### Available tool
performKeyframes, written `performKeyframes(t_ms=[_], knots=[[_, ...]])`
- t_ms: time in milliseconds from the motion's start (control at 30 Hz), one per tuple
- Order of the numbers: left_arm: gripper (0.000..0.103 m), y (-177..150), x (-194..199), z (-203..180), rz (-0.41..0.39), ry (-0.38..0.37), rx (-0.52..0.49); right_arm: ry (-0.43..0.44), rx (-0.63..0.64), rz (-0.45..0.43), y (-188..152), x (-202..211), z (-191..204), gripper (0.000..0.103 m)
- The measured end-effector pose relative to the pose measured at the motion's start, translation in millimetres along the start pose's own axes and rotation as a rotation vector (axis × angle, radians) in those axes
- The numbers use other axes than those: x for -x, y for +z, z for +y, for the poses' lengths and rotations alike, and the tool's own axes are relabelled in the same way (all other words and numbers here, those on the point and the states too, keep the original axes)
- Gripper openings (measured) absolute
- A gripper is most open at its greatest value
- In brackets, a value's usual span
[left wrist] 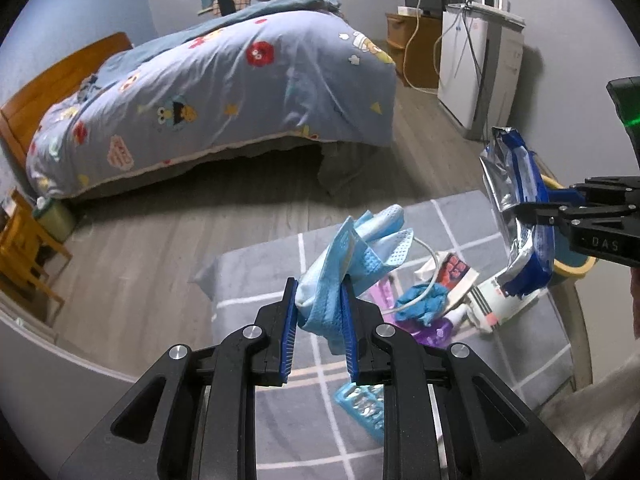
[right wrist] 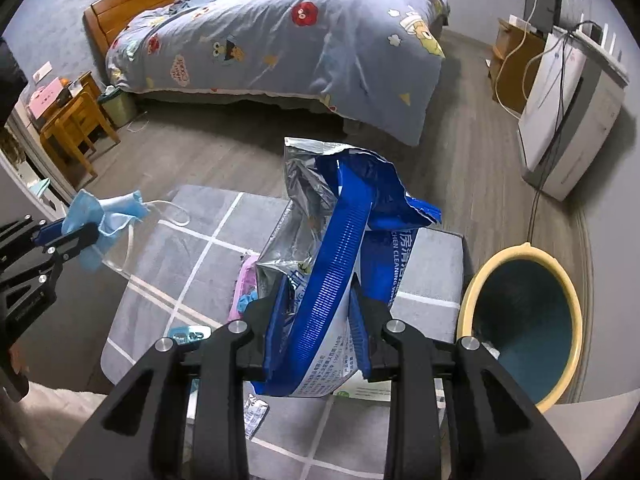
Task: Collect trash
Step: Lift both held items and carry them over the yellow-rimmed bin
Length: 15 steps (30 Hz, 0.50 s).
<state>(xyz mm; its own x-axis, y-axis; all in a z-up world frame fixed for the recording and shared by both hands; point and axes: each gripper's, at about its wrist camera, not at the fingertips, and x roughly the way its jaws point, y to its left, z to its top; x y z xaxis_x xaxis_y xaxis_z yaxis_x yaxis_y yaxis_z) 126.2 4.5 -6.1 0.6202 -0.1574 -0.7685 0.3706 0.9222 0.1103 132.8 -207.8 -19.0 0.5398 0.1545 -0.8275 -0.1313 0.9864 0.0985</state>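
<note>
Carrying: both grippers are holding trash up above a grey grid-patterned cushion (right wrist: 160, 264), mid-collection.
Left gripper (left wrist: 321, 312): its jaws are standing narrow and pinching a crumpled blue face mask (left wrist: 352, 256); the mask is bunching between the blue pads and fanning out ahead of the tips, an ear loop trailing below.
Right gripper (right wrist: 316, 320): its jaws are clamping narrowly on a blue and silver wipes packet (right wrist: 340, 220); the packet is rising ahead of the tips, torn end uppermost, its lower end hanging toward the camera.
Bin (right wrist: 480, 280): a round, yellow-rimmed, dark-lined bin is sitting just to the right of the right gripper and below it, mouth open, beside the cushion's edge.
Remaining trash: a purple wrapper (left wrist: 434, 330), a small white box (left wrist: 500, 304), another scrap of blue fabric (left wrist: 424, 300) and a turquoise blister strip (left wrist: 362, 408) are lying on the cushion ahead of and beneath the left gripper.
Step in hand: judging by the lifted loads, the pick-up appears done and the transfer to the bin is pending.
Next move calling for: swinging the packet rightward over the bin's mouth before spreading the jaws; the mask is needing a longer crossing, behind or after the packet, so the two tools are not colliding.
Background: a bed with a patterned quilt (right wrist: 280, 40) is lying well ahead of both tools.
</note>
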Motion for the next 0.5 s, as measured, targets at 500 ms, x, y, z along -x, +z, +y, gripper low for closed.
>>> performKeyframes(t_ms=[500], knots=[[0.022, 32, 13, -36, -0.113, -0.055, -0.053, -0.008, 0.020, -0.072, -5, 19, -24, 0.029]])
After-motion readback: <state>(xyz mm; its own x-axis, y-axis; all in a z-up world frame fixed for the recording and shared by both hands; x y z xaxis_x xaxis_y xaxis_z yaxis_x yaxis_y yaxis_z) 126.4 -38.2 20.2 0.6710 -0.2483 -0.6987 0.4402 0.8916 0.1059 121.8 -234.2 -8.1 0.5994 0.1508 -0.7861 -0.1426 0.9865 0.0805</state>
